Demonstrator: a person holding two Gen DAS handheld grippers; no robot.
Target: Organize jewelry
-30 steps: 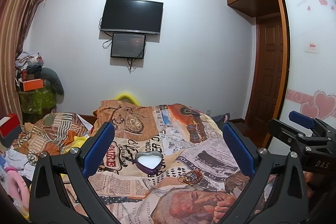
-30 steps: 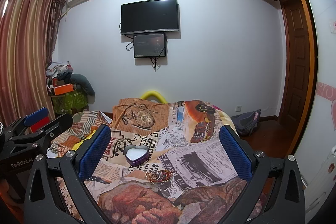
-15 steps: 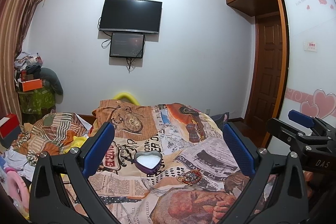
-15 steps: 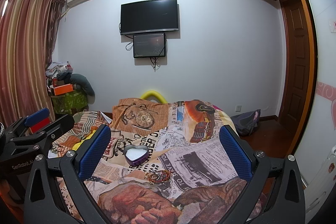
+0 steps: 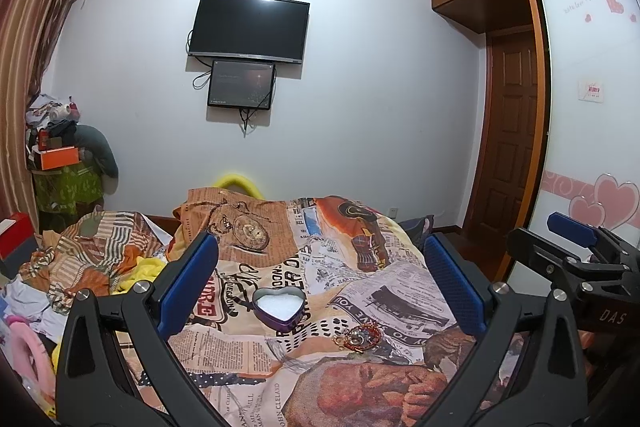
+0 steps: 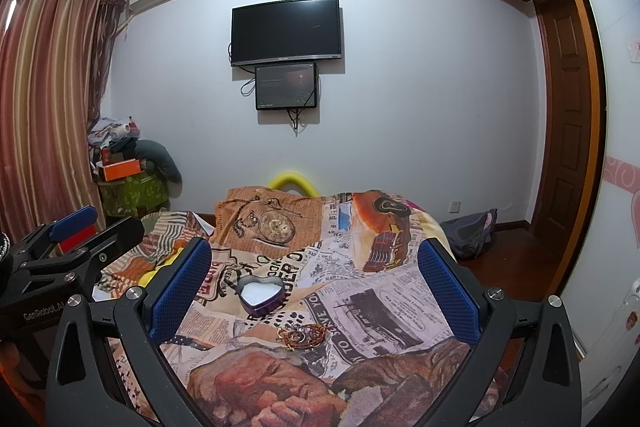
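Observation:
A purple heart-shaped tin with a white lining lies open on the printed bedspread; it also shows in the right wrist view. A small heap of red and gold jewelry lies just right of and nearer than the tin, seen too in the right wrist view. My left gripper is open and empty, held above the bed short of both. My right gripper is open and empty at about the same distance. Each gripper shows at the other view's edge.
The bedspread covers the bed. Crumpled clothes pile at the left. A cluttered green stand is by the curtain. A wardrobe and door are at the right. A bag lies on the floor.
Both views have shifted only slightly; the grippers stay open and nothing on the bed has moved.

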